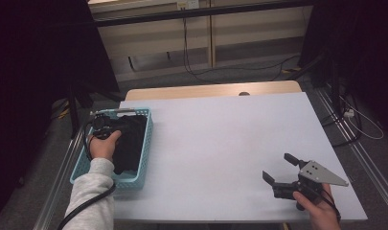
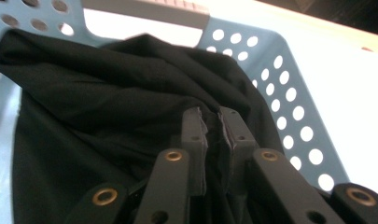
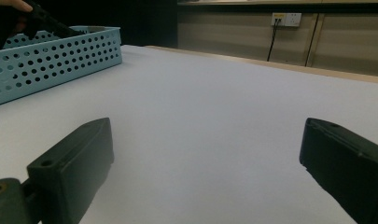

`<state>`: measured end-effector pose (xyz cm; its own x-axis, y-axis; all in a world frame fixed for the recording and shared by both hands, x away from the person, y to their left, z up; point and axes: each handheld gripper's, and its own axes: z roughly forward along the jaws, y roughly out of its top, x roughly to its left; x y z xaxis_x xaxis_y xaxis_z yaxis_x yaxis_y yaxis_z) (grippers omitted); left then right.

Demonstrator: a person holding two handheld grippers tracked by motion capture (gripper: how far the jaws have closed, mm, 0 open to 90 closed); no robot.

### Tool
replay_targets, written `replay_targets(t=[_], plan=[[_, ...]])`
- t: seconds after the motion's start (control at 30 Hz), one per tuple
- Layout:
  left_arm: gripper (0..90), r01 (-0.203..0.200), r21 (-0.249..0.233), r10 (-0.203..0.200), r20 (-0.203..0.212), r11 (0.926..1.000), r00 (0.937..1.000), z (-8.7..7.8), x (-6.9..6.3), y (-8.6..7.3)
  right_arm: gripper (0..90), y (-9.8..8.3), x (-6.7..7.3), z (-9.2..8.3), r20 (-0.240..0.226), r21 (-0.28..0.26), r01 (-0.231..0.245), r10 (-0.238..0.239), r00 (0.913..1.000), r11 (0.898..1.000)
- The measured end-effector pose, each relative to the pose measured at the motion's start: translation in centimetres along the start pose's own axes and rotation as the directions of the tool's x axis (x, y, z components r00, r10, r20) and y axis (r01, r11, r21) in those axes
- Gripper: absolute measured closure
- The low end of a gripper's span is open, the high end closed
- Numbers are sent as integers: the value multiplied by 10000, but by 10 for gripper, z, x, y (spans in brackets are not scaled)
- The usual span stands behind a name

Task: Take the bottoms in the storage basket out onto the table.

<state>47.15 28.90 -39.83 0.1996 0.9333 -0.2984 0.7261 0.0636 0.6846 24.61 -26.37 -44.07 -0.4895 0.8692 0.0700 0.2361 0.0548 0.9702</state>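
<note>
**Left gripper pinched black cloth inside the blue basket**

The left gripper (image 2: 213, 116) sat down inside the light-blue perforated plastic basket (image 1: 144, 143) at the left edge of the white table (image 1: 220, 139). In the left gripper view its two black jaws stood almost together, with a fold of the black cloth garment (image 2: 112, 102) pinched between the pads. The garment lay bunched in the basket, heaped against the far wall beside the handle cut-out and spread along the side wall with its round holes. In the high view the cloth filled most of the basket, and the person's left hand (image 1: 104, 144), in a light-grey sleeve (image 1: 90, 196), wrapped the gripper body over the basket's near half, with the black cable trailing back along the forearm.

The right gripper (image 1: 282, 168) was well apart from the basket, near the table's front right corner, held by the person's right hand (image 1: 321, 208). Its jaws stood wide open with nothing between them, and the grey three-cornered plate on its top pointed towards the table's right edge. The right gripper view looked low across the bare white tabletop between its two spread jaws towards the basket at the far left, where the left hand and the black gripper showed above the rim. Beyond the table ran a beige wall panel (image 3: 280, 42) with a socket (image 3: 286, 18) and a hanging black cable.
</note>
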Motion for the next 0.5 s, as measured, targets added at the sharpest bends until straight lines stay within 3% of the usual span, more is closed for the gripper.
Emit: replay_targets(t=[0.33,0.5], plan=[[684,-394,157,395,-52,9991,9992,-2,-1,1,24,0,0,0,-43,23,63,-63,10000,10000],[477,-356,96,360,-366,9993,9987,-4,0,0,24,0,0,0,-32,30,78,-77,10000,10000]])
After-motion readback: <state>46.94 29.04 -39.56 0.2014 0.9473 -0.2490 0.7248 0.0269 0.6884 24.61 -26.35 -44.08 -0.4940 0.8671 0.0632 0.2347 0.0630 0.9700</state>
